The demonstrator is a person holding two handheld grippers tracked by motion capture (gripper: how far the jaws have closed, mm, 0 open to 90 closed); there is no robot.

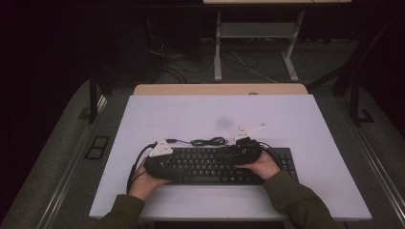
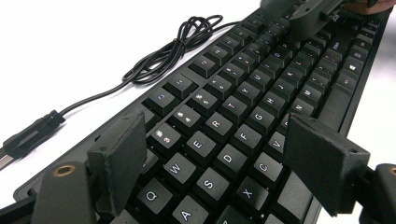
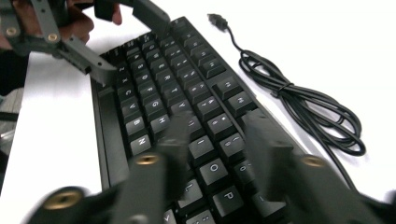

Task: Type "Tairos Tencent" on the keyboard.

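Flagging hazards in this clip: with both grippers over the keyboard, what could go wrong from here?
1. The left gripper, jaws spread over the black plastic keyboard, could press keys unintentionally.
2. The right gripper appears blurred above the keys; a pad could catch a keycap.
3. The coiled black cable beside the keyboard might snag if the keyboard shifts.

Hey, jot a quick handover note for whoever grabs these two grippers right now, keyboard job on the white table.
Left gripper: jaws open, straddling the left end of the black keyboard, pads clear of the keys.
Right gripper: jaws apart above the keys at the right end, nothing between them.
Keyboard lies flat on the white table, near the front edge. Its bundled cable and unplugged USB plug lie behind it.
Done: nothing I can confirm.
Left: probably grip both ends and move it.
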